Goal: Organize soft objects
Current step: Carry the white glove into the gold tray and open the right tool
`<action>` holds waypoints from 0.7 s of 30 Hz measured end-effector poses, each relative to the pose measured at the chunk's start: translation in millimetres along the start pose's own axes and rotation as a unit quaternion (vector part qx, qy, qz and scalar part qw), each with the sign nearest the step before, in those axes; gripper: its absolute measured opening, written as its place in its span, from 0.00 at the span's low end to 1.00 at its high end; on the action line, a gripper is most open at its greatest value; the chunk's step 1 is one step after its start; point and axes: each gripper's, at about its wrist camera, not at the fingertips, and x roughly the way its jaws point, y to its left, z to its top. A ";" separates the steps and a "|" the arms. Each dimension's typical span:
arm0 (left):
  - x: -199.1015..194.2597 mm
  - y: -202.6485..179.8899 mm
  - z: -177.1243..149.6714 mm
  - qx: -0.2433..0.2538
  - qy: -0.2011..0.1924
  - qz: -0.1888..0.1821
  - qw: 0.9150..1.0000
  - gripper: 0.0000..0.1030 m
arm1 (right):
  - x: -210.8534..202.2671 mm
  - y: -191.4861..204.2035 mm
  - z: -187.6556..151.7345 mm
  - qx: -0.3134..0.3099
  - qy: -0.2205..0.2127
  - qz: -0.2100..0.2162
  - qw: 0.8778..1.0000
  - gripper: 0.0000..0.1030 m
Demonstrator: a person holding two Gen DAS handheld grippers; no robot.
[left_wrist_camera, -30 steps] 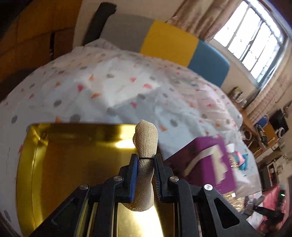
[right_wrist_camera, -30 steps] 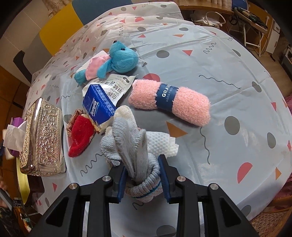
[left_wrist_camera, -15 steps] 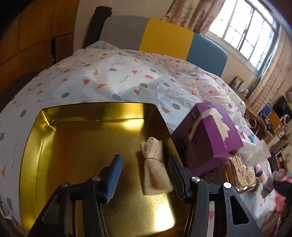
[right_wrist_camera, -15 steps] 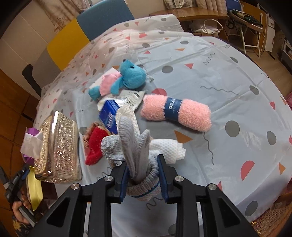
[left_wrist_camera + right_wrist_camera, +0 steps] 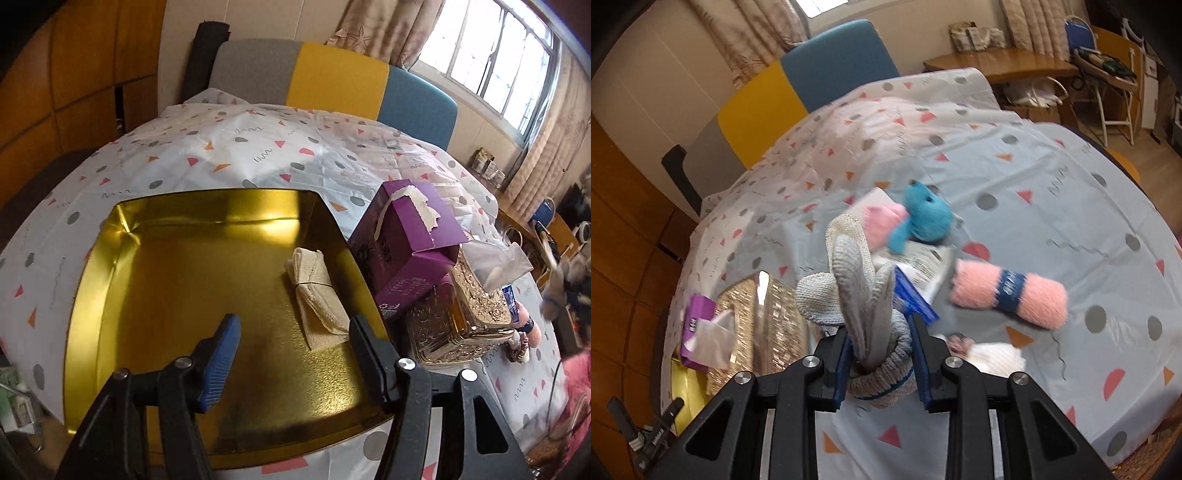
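Currently, the left wrist view shows the left gripper (image 5: 291, 343) released, its jaws spread wide and nothing between them, poised above the gold tray (image 5: 110, 236). A beige cloth bundle (image 5: 317, 299), tied round the middle with a dark band, lies flat on the tray floor just ahead of the right-hand finger and close to the tray's right wall. Judged from its position, it is deposited and this part of the sorting is done. Beyond the tray's right wall stands a purple tissue box (image 5: 406, 243), leaning on an ornate gold tissue holder (image 5: 458, 314); these are not soft goods and presumably stay put. The patterned tablecloth (image 5: 258, 155) extends ahead, bare of items.

Next, the right wrist view shows the right gripper (image 5: 881, 360) clenched on a grey knitted glove bundle (image 5: 857, 284), gripped at the rolled cuff so the fingers stand up ahead of the jaws. The bundle is lifted clear of the cloth, likely bound for the tray. Ahead and to the right lie the remaining soft items: a blue plush toy (image 5: 923, 218), a pink rolled towel (image 5: 1008, 295) with a dark label, and a white cloth (image 5: 993, 356) beside the right finger. This view alone shows that backlog; only the left view shows the tray's interior, which here is a mere yellow sliver at lower left.
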 end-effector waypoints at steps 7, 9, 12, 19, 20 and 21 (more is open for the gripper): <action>-12.2 3.6 -5.1 0.003 -0.013 0.003 1.000 0.64 | -2.4 90.9 37.8 -0.064 -0.028 0.058 0.996 0.27; -14.8 5.6 -6.4 0.002 -0.016 0.003 1.000 0.65 | -2.0 124.5 42.9 -0.089 -0.030 0.079 0.992 0.27; -17.8 6.9 -7.6 0.001 -0.018 0.006 1.000 0.65 | 0.5 173.5 39.3 -0.127 -0.020 0.113 0.985 0.27; -20.5 21.2 -11.7 -0.014 -0.020 0.013 1.000 0.70 | 16.7 256.3 -7.6 -0.208 0.030 0.162 0.964 0.27; -20.7 24.1 -12.1 -0.017 -0.021 0.014 1.000 0.70 | 20.7 264.2 -16.9 -0.217 0.041 0.168 0.961 0.27; -21.0 27.9 -12.5 -0.021 -0.021 0.016 0.999 0.70 | 23.7 269.1 -24.9 -0.225 0.048 0.171 0.958 0.27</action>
